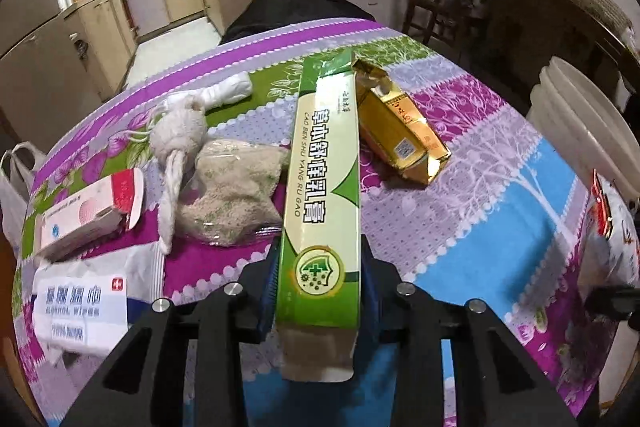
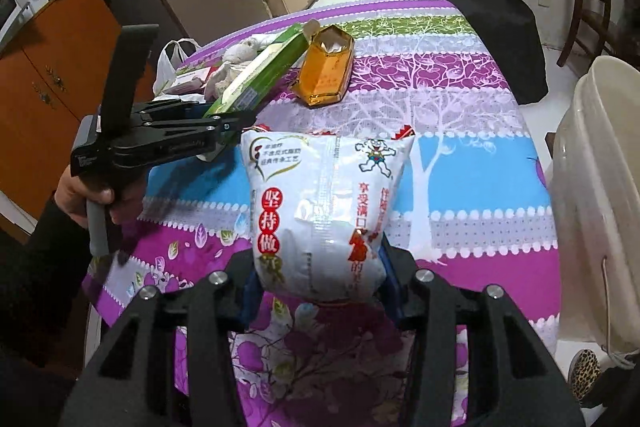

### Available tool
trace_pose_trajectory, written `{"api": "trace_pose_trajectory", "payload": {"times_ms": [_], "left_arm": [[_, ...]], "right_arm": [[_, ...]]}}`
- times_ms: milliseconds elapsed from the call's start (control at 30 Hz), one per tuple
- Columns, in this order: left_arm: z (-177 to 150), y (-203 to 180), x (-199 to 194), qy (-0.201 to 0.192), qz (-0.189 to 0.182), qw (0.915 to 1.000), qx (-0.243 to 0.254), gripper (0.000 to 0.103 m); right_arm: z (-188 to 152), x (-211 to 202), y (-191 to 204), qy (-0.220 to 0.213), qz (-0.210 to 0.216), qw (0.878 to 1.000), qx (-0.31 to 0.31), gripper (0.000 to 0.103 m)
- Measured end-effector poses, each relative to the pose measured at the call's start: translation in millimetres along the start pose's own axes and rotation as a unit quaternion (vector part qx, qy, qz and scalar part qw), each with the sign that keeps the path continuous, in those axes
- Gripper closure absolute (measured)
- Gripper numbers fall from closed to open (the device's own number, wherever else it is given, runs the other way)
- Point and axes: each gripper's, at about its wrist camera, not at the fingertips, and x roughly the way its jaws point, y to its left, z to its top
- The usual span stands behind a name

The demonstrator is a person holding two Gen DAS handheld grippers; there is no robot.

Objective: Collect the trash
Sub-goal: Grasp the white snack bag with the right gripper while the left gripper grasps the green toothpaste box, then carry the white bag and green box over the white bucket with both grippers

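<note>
Green-and-cream cardboard, the long ointment carton (image 1: 320, 195) sits clamped near its open lower end between the blue pads of the left gripper (image 1: 318, 291), its far end angled up over the floral purple-and-blue tablecloth (image 1: 500, 195). It looks light and stiff but easily crushed, so a hold across its narrow faces suits it. The right gripper (image 2: 320, 279) pinches the bottom of a puffy white plastic snack bag (image 2: 324, 211) — slick, soft, likely almost weightless. Both tools tilt steeply downward; a hand (image 2: 80, 195) grips the left handle. A gold crumpled carton (image 1: 400, 131) lies nearby — a white plastic bucket (image 2: 596, 195) stands beside the table.
</note>
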Motion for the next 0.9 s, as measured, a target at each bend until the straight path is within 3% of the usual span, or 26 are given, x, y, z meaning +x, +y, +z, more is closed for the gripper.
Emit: {"api": "trace_pose_trajectory", "payload": {"times_ms": [300,433,667,900], "left_arm": [[-24,-26,-65,-0.036,0.092,0.9942,-0.041,0.067],[-28,-44,-86,-0.048,0.126,0.9906,-0.021,0.067],[-11,-78,-110,-0.072,0.115,0.9907,0.005,0.067],[29,-127,-123,-0.102,0.088,0.9900,0.043,0.067]], "right_arm": [[5,-18,14,-0.010,-0.008,1.000,-0.016,0.058],[8,-34,22,-0.022,-0.009,0.999,-0.027,0.058],[22,-76,12,-0.054,-0.034,0.998,-0.029,0.058],[37,-128,-26,-0.085,-0.084,0.993,-0.008,0.058]]}}
